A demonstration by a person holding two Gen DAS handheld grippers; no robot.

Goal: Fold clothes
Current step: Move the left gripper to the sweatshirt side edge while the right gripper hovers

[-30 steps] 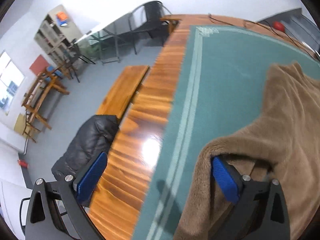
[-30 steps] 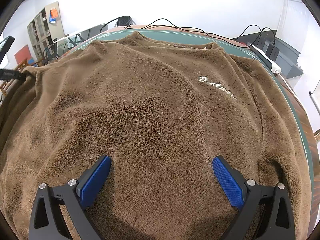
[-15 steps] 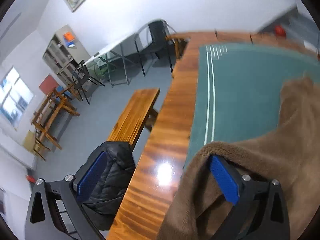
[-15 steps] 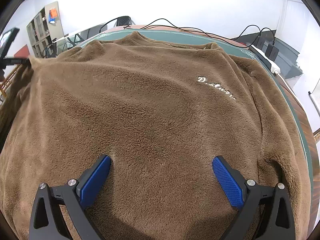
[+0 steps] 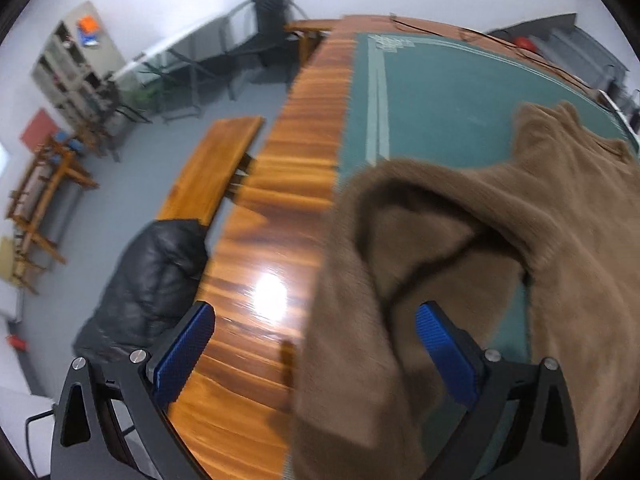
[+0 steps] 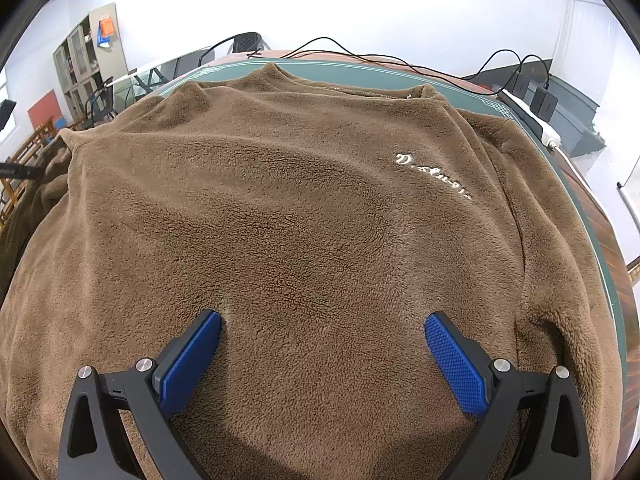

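Green felt over glossy striped wood: the surface [image 5: 424, 92] carries a brown fleece sweatshirt [image 6: 304, 216], front up.

My left claw [image 5: 316, 344] is spread wide, the sleeve [image 5: 360, 320] draped loosely between its blue pads at the surface's edge, not pinched. My right claw [image 6: 322, 354] is also released, pads resting on the lower front. I judge the sleeve fold comes next: clamp both layers of thick, springy pile, then carry it inward across the embroidered script [image 6: 434, 178].
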